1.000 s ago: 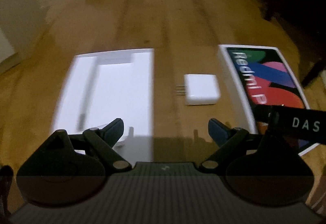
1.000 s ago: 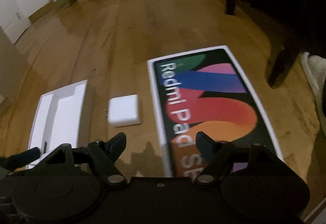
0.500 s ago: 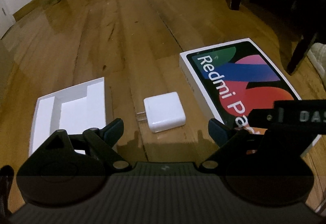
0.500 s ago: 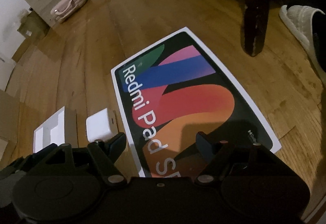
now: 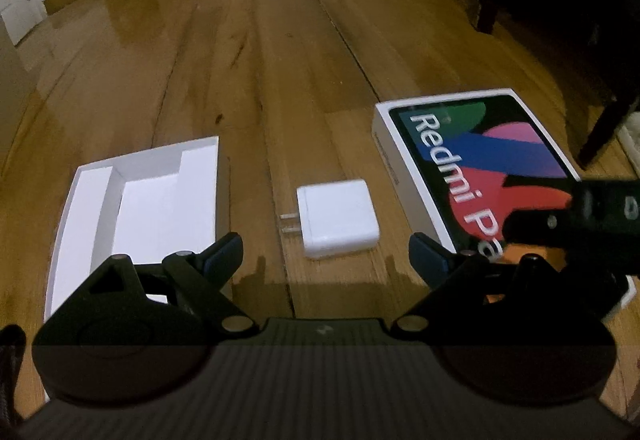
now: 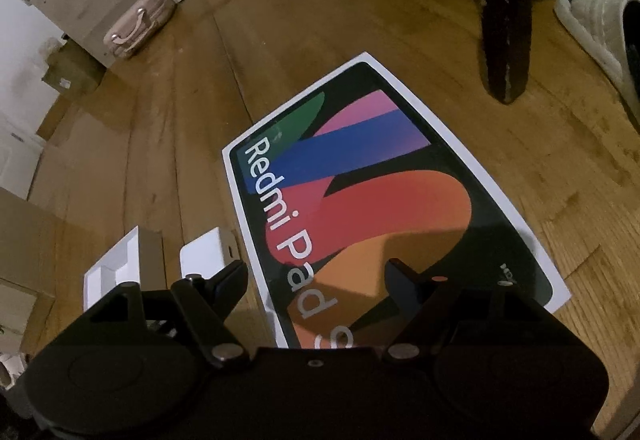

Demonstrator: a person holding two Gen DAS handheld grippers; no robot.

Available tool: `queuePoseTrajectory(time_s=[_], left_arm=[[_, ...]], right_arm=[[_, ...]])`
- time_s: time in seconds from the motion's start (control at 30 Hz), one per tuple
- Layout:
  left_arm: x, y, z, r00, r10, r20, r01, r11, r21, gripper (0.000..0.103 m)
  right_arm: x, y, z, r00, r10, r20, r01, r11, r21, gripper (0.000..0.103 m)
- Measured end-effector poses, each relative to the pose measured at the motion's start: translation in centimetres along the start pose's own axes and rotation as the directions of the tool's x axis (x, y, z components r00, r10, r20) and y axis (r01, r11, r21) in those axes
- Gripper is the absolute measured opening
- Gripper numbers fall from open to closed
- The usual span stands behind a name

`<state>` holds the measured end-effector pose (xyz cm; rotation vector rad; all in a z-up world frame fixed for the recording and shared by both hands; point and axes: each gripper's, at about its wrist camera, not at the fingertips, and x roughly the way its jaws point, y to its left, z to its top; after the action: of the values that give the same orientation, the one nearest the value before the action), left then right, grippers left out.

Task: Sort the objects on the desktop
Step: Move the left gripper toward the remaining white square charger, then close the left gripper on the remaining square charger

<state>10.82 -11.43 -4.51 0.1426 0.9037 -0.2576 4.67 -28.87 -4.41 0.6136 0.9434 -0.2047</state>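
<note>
From my seat nothing looks sorted yet. At far left the white tray (image 5: 132, 199) lies empty on the wood floor (image 5: 280, 79); just beside it sits the charger (image 5: 338, 217), then the Redmi Pad lid (image 5: 472, 167). My left gripper (image 5: 326, 254) hovers spread and empty before the charger; my right gripper (image 6: 316, 280) hangs spread, empty, over the lid.

Right claw (image 6: 316, 276) open above Redmi Pad box (image 6: 372, 191), white charger (image 6: 206, 254) beside it, wooden floor (image 6: 172, 111)
</note>
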Motion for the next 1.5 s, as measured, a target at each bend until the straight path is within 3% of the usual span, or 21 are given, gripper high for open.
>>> queuePoseTrajectory(time_s=[0.13, 0.3, 0.4, 0.5, 0.67, 0.77, 1.37, 1.5], left_arm=[[1.4, -0.4, 0.6, 1.000, 0.003, 0.017, -0.004, 1.000, 0.019, 0.091], [3.3, -0.8, 1.3, 1.000, -0.029, -0.003, 0.029, 0.998, 0.050, 0.090], [4.3, -1.0, 1.3, 1.000, -0.006, -0.015, 0.006, 0.998, 0.063, 0.085], [4.9, -1.1, 1.2, 0.999, 0.012, -0.033, -0.010, 0.997, 0.072, 0.073], [5.3, -0.7, 1.1, 0.999, 0.012, -0.032, -0.011, 0.999, 0.048, 0.069], [5.3, -0.9, 1.0, 1.000, 0.006, -0.024, -0.005, 0.999, 0.041, 0.058], [3.0, 0.3, -1.2, 1.000, -0.002, -0.019, 0.002, 1.000, 0.017, 0.056], [3.2, 0.0, -1.1, 1.000, 0.003, -0.026, -0.002, 0.999, 0.038, 0.059]], right_arm=[[0.0, 1.1, 0.0, 1.000, -0.017, 0.019, 0.017, 0.999, -0.038, 0.080], [0.4, 0.5, 0.1, 0.999, -0.029, 0.016, 0.029, 1.000, 0.001, 0.080], [0.8, 0.0, 0.0, 0.999, -0.054, 0.006, 0.054, 0.998, 0.013, 0.080], [0.9, -0.4, -0.1, 0.998, -0.062, 0.010, 0.062, 0.998, 0.031, 0.081], [0.8, -0.3, -0.1, 0.998, -0.057, 0.006, 0.057, 0.998, 0.027, 0.081], [0.7, -0.4, -0.1, 0.999, -0.054, 0.000, 0.054, 0.998, 0.024, 0.081], [0.8, 0.6, -0.4, 0.999, -0.041, -0.009, 0.041, 0.999, 0.010, 0.081], [0.8, 0.6, -0.4, 0.999, -0.041, -0.013, 0.041, 0.999, 0.010, 0.081]])
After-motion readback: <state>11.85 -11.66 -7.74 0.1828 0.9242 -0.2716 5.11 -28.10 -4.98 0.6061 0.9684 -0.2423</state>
